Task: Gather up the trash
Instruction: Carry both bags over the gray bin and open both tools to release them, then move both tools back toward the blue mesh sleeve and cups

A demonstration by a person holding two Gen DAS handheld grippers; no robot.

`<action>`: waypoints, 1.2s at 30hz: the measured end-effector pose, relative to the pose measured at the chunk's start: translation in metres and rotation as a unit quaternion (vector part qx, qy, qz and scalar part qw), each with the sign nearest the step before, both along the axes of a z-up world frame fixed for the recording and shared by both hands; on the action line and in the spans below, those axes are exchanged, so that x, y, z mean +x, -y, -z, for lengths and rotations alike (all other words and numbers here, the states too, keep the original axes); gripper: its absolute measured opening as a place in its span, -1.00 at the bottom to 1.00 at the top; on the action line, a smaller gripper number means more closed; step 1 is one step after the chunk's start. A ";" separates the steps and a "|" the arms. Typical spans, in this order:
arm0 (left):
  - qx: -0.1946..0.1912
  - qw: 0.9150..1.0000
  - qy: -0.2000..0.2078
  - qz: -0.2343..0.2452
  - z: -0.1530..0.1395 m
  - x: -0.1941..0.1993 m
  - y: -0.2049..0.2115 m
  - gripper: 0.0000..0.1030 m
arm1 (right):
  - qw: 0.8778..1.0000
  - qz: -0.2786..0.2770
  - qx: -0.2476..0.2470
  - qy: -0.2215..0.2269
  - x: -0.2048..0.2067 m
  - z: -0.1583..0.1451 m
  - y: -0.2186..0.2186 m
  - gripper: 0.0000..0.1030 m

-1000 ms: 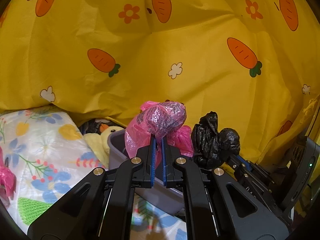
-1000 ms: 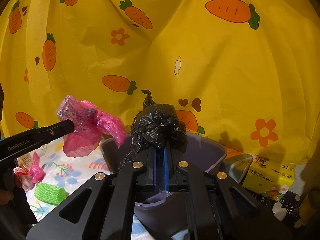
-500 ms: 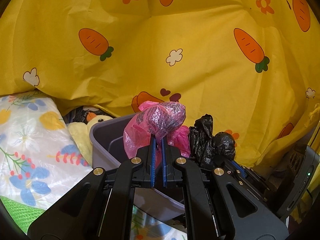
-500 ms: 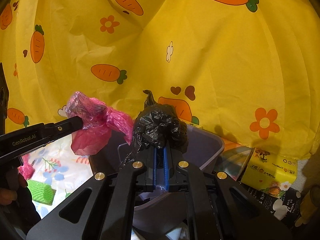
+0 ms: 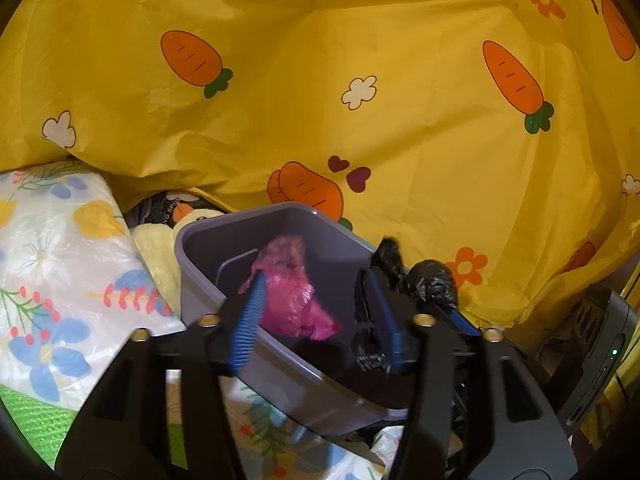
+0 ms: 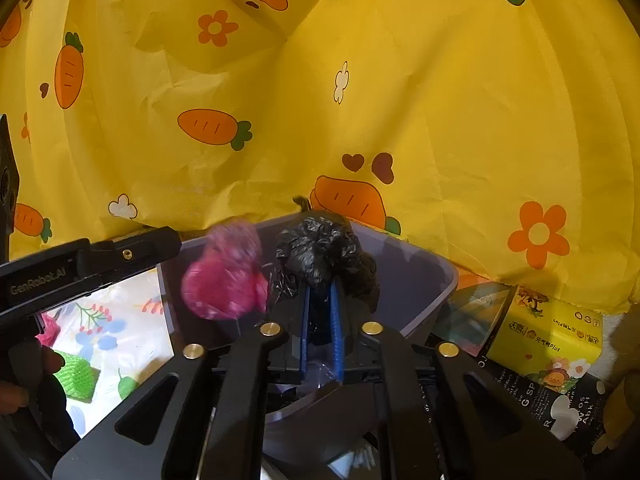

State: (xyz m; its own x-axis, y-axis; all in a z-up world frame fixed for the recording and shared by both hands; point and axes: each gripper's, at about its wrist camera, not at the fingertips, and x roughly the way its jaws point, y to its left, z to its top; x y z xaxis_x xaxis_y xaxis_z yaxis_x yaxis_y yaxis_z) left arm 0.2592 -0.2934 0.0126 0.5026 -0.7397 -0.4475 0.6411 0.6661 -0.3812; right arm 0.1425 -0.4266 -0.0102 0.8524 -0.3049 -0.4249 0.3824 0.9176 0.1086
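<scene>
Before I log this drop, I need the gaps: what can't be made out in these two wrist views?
- Crumpled pink plastic bag: motion-blurred in both views; touching the grey plastic bin or still falling, unclear.
- Bin floor: left wrist view, hidden by left gripper, jaws opening.
- Crumpled black plastic bag: underside hidden by right gripper, jaws opening around it.

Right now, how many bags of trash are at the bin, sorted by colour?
Pink bag: 1, loose between the opening jaws of the left tool, over the grey bin.
Black bag: 1, between the opening jaws of the right tool.
Total: 2
</scene>
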 end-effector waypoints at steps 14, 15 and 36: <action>0.007 0.994 0.026 -0.103 -0.009 -0.015 -0.054 0.85 | 1.000 -0.002 -0.008 -0.001 -0.004 -0.003 -0.013 0.28; 0.007 0.994 0.027 -0.106 -0.011 -0.017 -0.055 0.85 | 1.000 -0.003 -0.009 0.000 -0.005 -0.004 -0.015 0.28; 0.074 0.960 0.056 -0.265 -0.002 -0.100 -0.191 0.85 | 0.996 -0.086 -0.004 0.015 -0.042 -0.010 -0.087 0.54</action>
State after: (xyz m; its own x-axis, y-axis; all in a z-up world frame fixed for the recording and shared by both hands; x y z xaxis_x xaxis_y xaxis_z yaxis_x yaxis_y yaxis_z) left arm 0.1588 -0.1020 0.0144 0.8412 -0.2997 -0.4500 0.2292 0.9515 -0.2052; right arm 0.1005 -0.3394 0.0002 0.9047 -0.1564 -0.3964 0.2158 0.9702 0.1097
